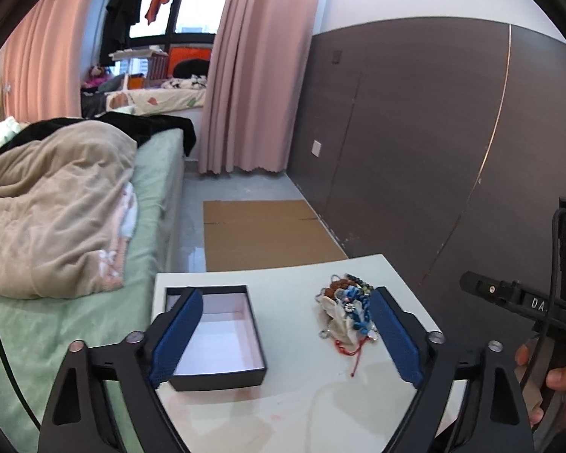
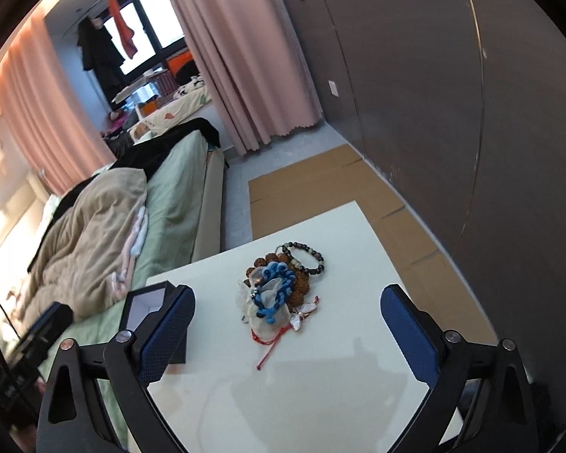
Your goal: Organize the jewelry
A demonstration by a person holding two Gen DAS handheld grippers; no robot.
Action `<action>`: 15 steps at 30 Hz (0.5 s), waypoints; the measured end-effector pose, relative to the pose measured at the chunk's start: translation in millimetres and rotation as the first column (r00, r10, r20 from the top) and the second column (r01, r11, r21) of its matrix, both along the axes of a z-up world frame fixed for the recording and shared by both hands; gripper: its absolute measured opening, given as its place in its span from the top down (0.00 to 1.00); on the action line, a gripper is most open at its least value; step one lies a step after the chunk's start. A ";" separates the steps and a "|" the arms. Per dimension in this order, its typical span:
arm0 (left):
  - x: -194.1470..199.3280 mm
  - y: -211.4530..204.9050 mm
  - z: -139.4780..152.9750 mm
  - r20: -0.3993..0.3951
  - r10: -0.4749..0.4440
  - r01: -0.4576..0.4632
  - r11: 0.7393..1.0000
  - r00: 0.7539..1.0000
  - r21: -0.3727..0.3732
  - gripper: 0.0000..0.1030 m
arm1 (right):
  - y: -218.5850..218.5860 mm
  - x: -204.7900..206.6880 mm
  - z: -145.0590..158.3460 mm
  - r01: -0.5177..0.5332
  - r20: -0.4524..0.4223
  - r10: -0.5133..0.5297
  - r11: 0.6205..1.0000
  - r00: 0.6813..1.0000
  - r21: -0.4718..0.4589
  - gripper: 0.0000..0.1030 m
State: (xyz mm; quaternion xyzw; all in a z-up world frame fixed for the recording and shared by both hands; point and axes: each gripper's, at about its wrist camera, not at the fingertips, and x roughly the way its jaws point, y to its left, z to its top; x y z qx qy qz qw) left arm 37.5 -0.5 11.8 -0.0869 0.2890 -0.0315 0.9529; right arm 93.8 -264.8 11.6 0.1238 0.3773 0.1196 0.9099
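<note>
While "DA" (partly hidden) marks the right gripper [image 1: 524,304], jewelry [image 2: 283,283] lies piled.

box [image 1: 222,375]: 1 | jewelry pile [image 2: 281,288]: 1 | table [image 2: 343,396]: 1 | bed [image 1: 158,173]: 1

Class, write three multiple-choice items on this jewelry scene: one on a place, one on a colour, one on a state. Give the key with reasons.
1. Where is the jewelry pile?
A. inside the box
B. on the white table, beside the box
C. on the bed

2. What colour are the pads of the left hand-held gripper?
A. blue
B. red
C. yellow

3. What state is the box in?
A. lidded
B. open and full
C. open and empty

Key: B, the pile lies on the table, apart from the box; A, both pads show blue; C, its pale bare floor is visible with no lid on.
</note>
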 end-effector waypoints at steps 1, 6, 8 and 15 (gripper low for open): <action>3.7 -3.0 -2.1 -0.007 -0.008 0.008 1.000 1.000 -0.004 0.20 | -3.0 3.4 -2.5 0.005 -0.015 -0.004 1.000 1.000 0.026 0.06; 19.8 -19.9 -12.0 -0.036 -0.040 0.040 0.999 0.999 -0.018 0.34 | -14.1 16.3 -14.4 0.024 -0.079 -0.016 0.994 0.997 0.103 0.12; 27.3 -25.1 -17.0 -0.052 -0.051 0.050 0.998 0.997 -0.023 0.41 | -17.9 22.0 -21.1 0.037 -0.111 -0.024 0.992 0.994 0.124 0.15; 48.4 -44.0 -38.2 -0.103 -0.080 0.077 0.997 0.991 -0.030 0.51 | -30.4 45.5 -50.2 0.072 -0.248 -0.012 0.970 0.969 0.233 0.27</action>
